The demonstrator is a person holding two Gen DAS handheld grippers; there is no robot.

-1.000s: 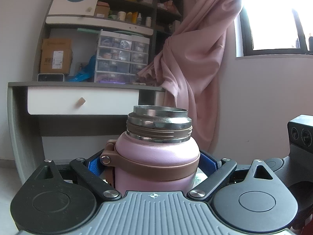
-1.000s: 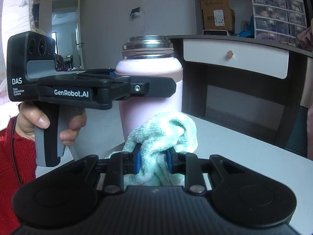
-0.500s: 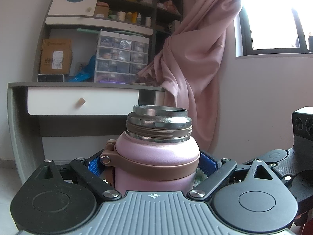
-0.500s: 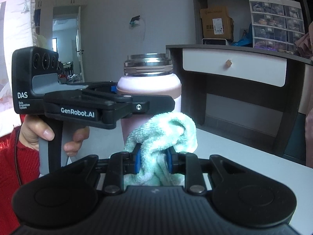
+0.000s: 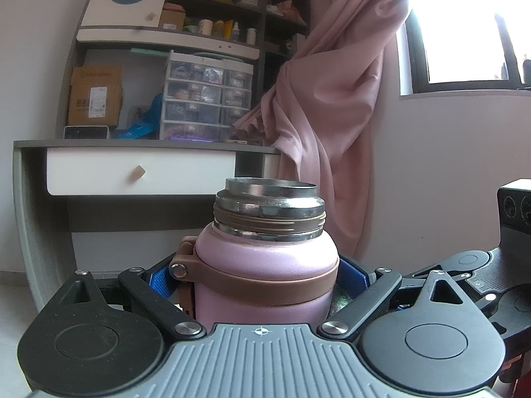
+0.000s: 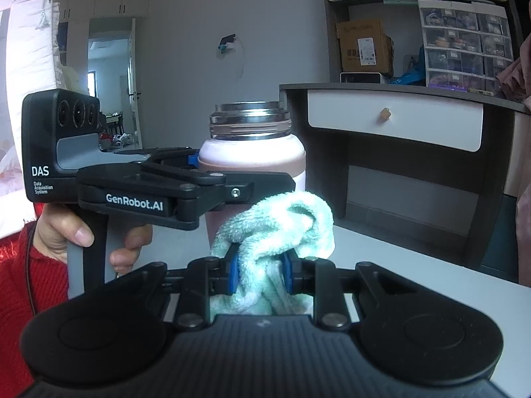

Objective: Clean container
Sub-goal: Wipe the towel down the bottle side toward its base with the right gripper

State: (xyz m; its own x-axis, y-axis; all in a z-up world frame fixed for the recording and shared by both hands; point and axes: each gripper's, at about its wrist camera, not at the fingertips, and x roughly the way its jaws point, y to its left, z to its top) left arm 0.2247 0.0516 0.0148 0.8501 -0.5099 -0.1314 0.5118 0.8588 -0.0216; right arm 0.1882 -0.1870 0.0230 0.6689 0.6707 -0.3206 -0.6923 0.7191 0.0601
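My left claw [image 5: 262, 282] is clamped around the pink flask [image 5: 265, 272], its blue pads [image 5: 159, 280] pressed against either side of the body just under the brown band [image 5: 265, 282] that rings the shoulder. The flask stands upright on the white table [image 6: 415, 272] with its lid off, so the steel neck and open rim [image 5: 268, 195] show bare above the brown thread ring. A round metal stud sits on the band's hinge at the flask's left side in my left view.

My right claw [image 6: 260, 272] is pinched tight on a bunched mint-green cloth [image 6: 278, 225]; the blue pads bite into the folds and the fluffy bulk mushrooms up and forward past the fingertips. The cloth sits low in front of the flask's side, close to the wall, though I cannot tell whether it touches.

From the right view I can see my hand [image 6: 66, 232] wrapped around the grey grip of the left tool, with a red sleeve [image 6: 16, 282] at the wrist. Behind the flask there is a grey desk with a white drawer [image 6: 395, 122], a cardboard box [image 6: 361, 46] and a stack of clear plastic drawers [image 6: 464, 43] on top, and a pink curtain [image 5: 332, 99] knotted beside a bright window
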